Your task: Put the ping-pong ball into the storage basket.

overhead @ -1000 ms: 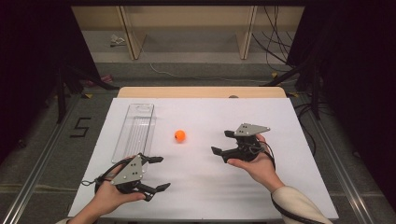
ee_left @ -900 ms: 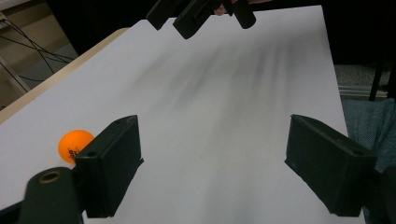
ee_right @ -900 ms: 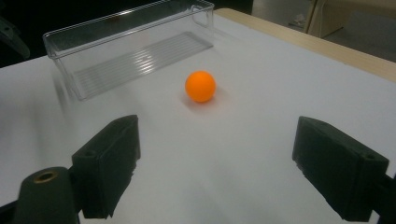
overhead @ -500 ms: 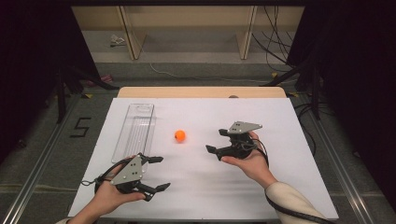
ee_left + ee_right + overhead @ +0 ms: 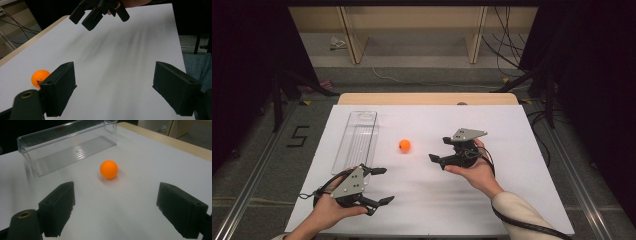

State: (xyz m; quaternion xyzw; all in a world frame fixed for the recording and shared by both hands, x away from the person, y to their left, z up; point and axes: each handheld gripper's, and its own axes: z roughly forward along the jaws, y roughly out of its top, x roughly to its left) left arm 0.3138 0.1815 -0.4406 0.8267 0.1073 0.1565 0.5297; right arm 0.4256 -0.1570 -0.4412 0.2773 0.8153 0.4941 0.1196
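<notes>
At the left of the high view, the clear tray [image 5: 357,140] lies lengthwise on the white table [image 5: 512,130], with nothing in it. Its near end sits just beside the left gripper [image 5: 380,185], which a hand [image 5: 329,212] holds close to the table's near edge. That gripper's 2 jaws stand wide apart with nothing between them; in the left gripper view they frame bare white surface, and the ball [image 5: 40,78] shows partly behind the left jaw.

Next comes the orange ball [image 5: 404,145], resting on the table between the tray and the right gripper [image 5: 439,150], touching neither. It lies a little farther from the person than both grippers.

Right of the ball, the right gripper is held by the right hand [image 5: 477,172], its jaws pointing left toward the ball and spread wide, gripping nothing. In the right gripper view the ball [image 5: 109,169] sits ahead of the jaws, roughly centred between their lines but well beyond the tips, and the tray [image 5: 67,147] lies behind it to the left. The left gripper view shows the right gripper [image 5: 100,15] hanging above the table at the top of the frame.
</notes>
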